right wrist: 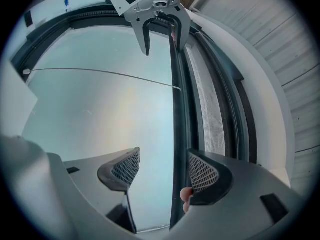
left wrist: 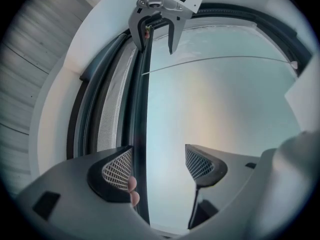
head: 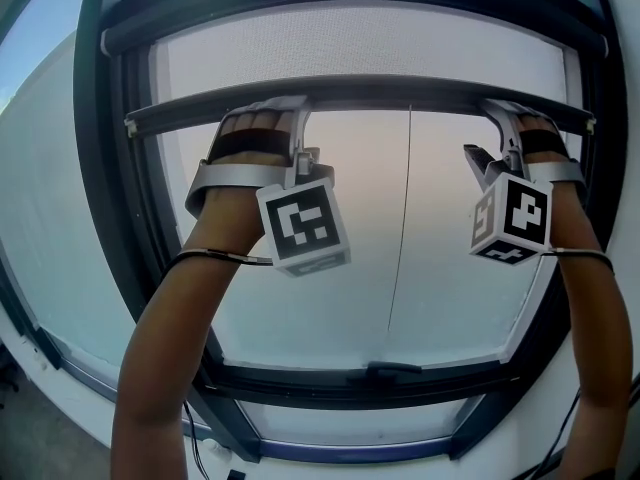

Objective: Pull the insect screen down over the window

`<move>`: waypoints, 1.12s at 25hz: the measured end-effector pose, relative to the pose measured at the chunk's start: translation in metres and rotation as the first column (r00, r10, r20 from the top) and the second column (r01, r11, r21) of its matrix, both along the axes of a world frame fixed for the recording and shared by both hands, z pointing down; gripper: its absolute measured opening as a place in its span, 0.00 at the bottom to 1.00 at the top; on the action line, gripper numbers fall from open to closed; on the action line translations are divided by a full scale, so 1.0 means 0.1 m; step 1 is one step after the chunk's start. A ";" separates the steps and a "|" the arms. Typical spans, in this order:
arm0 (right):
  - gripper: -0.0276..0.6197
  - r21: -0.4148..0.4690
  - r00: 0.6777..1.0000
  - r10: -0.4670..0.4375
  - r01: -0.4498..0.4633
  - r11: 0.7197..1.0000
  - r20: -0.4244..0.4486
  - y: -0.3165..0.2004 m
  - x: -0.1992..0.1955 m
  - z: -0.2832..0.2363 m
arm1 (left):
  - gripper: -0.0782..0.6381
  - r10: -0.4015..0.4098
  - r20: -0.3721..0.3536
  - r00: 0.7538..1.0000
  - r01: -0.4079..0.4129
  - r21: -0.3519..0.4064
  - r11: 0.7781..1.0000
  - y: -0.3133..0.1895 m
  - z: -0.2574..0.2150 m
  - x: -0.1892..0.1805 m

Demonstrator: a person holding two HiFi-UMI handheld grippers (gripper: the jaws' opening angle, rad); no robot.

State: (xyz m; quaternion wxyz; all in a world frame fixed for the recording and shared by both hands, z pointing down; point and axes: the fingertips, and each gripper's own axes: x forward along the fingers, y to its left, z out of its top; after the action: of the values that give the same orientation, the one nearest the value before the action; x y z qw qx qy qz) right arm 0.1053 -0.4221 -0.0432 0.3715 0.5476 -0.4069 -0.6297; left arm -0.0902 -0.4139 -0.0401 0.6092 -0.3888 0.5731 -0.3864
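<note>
—Mesh of the insect screen (head: 360, 43) covers only the top band of the window (head: 450, 298); its dark pull bar (head: 400, 93) runs level across, high above the bottom rail (head: 330, 383).
—And our grippers?
—Both are at that bar. Our left gripper (left wrist: 159, 165) has its jaws apart, the bar passing between them close by the mesh-side pad; we cannot tell whether pad and bar touch. Fingertips (left wrist: 133, 186) of our left hand (head: 250, 133) show beside that pad.
—Is our right gripper (right wrist: 164, 170) the same?
—Mirrored: jaws wide, clamping nothing, the bar running along the mesh-side pad, fingertips (right wrist: 186, 196) of our right hand (head: 540, 140) peeping out beneath it. The two grippers are well apart, one on each side of the cord (head: 399, 218).
—Which cord?
—A thin cord that drops from the bar's middle toward the bottom rail, where a small dark catch (head: 392, 370) sits.
—Behind it?
—Bare glass (head: 300, 298), and through it we see hazy pale sky, pinkish higher up. A dark frame (head: 115, 198) rings it all.
—And the room?
—White wall (head: 40, 168) lies left of the frame. In the gripper views we make out a grey ribbed panel (left wrist: 25, 59) past the window's edge. A thin cable (head: 195, 448) trails by the lower left corner.
</note>
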 end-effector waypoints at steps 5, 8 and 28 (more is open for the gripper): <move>0.47 -0.009 1.000 -0.016 0.016 1.000 0.010 0.00 -0.02 0.11 | 0.54 0.008 -0.005 1.000 -0.008 -0.012 1.000 0.00 0.11 0.00; 0.47 -0.030 1.000 -0.027 0.027 0.999 -0.009 0.01 -0.02 0.29 | 0.54 0.021 -0.010 1.000 -0.021 -0.022 1.000 0.00 0.29 0.01; 0.47 -0.118 0.999 -0.020 0.016 0.993 -0.030 0.00 -0.06 0.88 | 0.54 -0.002 -0.007 1.000 0.002 -0.098 0.995 -0.03 0.90 -0.08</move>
State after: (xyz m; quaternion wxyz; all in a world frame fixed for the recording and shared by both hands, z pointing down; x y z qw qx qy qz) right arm 0.0992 -0.4221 0.0446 0.4038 0.5113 -0.4423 -0.6164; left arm -0.0981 -0.4167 0.0497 0.5870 -0.4189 0.5559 -0.4134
